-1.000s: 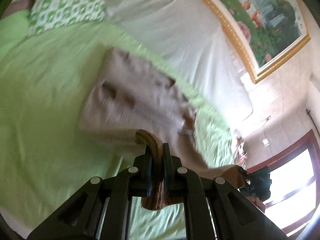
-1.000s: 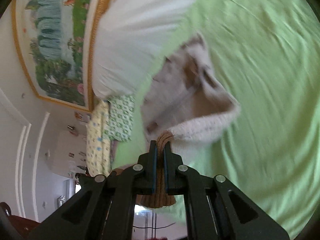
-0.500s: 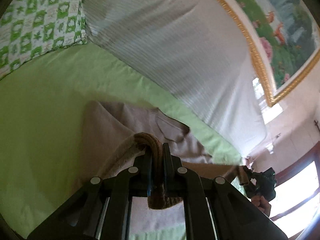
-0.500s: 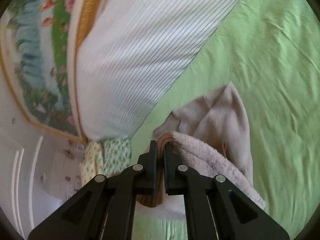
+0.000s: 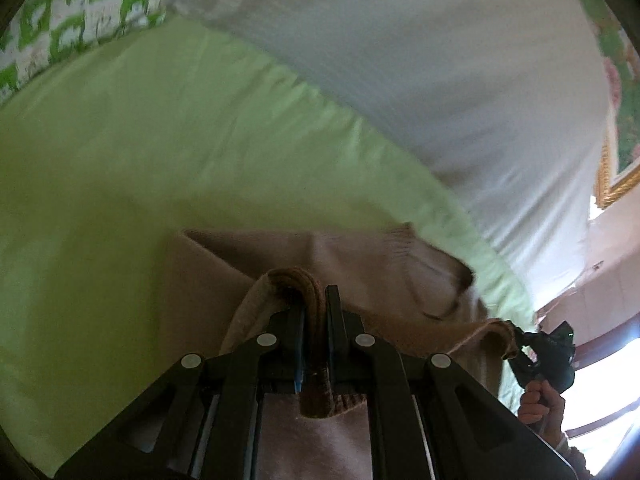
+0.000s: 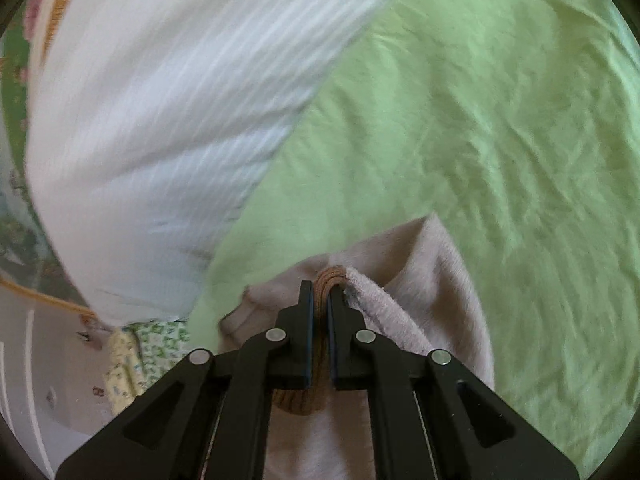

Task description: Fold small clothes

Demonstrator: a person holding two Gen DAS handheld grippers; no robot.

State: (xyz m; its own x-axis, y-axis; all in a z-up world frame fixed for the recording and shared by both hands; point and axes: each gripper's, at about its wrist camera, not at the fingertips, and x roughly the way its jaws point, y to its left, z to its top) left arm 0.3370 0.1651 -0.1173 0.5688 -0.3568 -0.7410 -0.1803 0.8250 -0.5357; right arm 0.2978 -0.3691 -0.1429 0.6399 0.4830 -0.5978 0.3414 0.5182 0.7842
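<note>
The left gripper (image 5: pixel 314 300) has its two fingers pressed onto a brown ribbed band (image 5: pixel 308 292) of a beige garment (image 5: pixel 224 272), the band curling up over the fingertips and hanging down again between the finger bases. The right gripper (image 6: pixel 319 300) pinches the same kind of brown ribbed edge (image 6: pixel 330 274) in the same way, its fingers nearly together with only the thickness of the cloth between them.

From the left gripper the garment spreads ahead and to both sides, lying on a light green bedsheet (image 5: pixel 160 140) (the picture is blurred, so its folds are hard to read). A ribbed cuff or hem (image 5: pixel 400 236) shows just ahead and to the right of the fingers. Further right, at the edge of the left wrist view, the garment's far corner runs up into the right gripper (image 5: pixel 520 344), with the person's hand (image 5: pixel 540 404) below it.

In the right wrist view the fleecy beige cloth (image 6: pixel 432 280) rises ahead and to the right of the fingers and drapes down over the right finger's base. The green bedsheet (image 6: pixel 480 120) fills the space ahead and to the right, wrinkled.

Beyond the sheet, ahead of both grippers, stands a white striped pillow (image 5: pixel 440 80), seen ahead and to the left of the right gripper (image 6: pixel 160 100). A green-and-white patterned cushion (image 5: pixel 80 20) sits far ahead and left of the left gripper. A gilt-framed painting (image 5: pixel 616 168) hangs beyond the pillow to the right.
</note>
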